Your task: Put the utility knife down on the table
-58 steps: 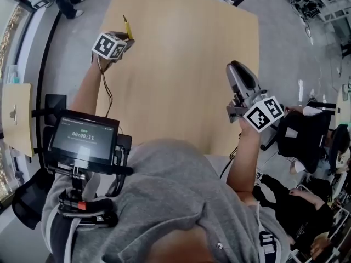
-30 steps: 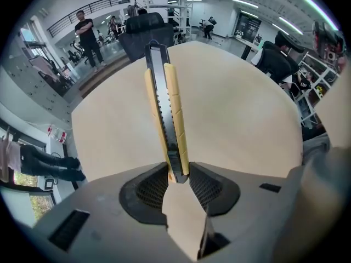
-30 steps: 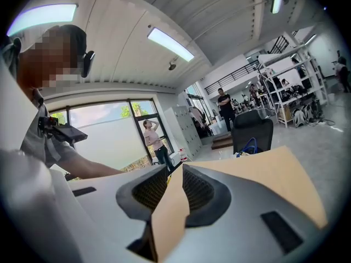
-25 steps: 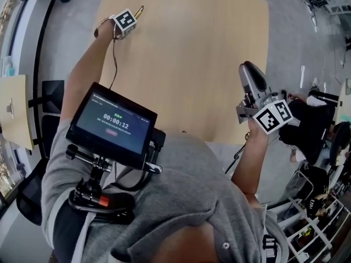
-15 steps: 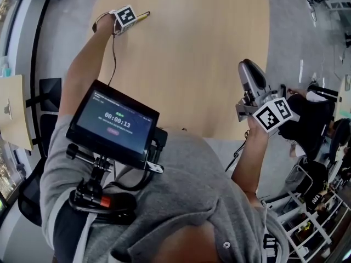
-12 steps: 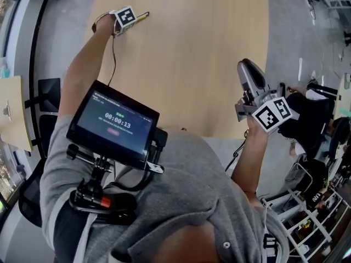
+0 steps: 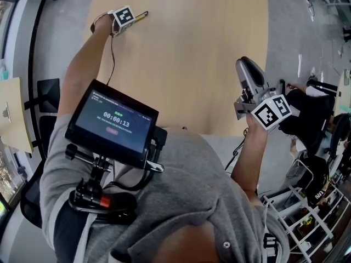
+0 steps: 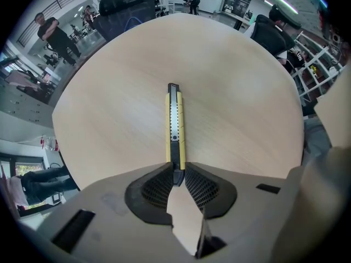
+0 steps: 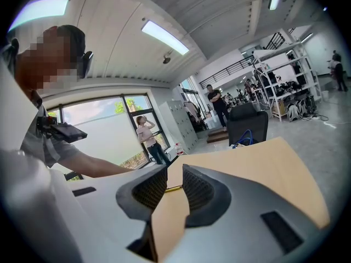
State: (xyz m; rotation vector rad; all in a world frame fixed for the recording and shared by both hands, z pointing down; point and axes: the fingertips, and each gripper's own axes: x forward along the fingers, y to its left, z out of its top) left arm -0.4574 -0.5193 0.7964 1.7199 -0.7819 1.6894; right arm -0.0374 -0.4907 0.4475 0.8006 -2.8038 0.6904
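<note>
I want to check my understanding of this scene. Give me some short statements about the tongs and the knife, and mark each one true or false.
1. The left tongs are shut on the utility knife. True.
2. The right tongs hold a pen. False: they are open and empty.
3. The knife is red. False: it is yellow and black.
4. The knife extends over the wooden table. True.

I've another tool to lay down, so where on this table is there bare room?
Nearly all of the table is bare: the whole stretch between the left gripper, shut on the utility knife at the far left corner, and the open right gripper near the right edge. Only that corner is taken.
</note>
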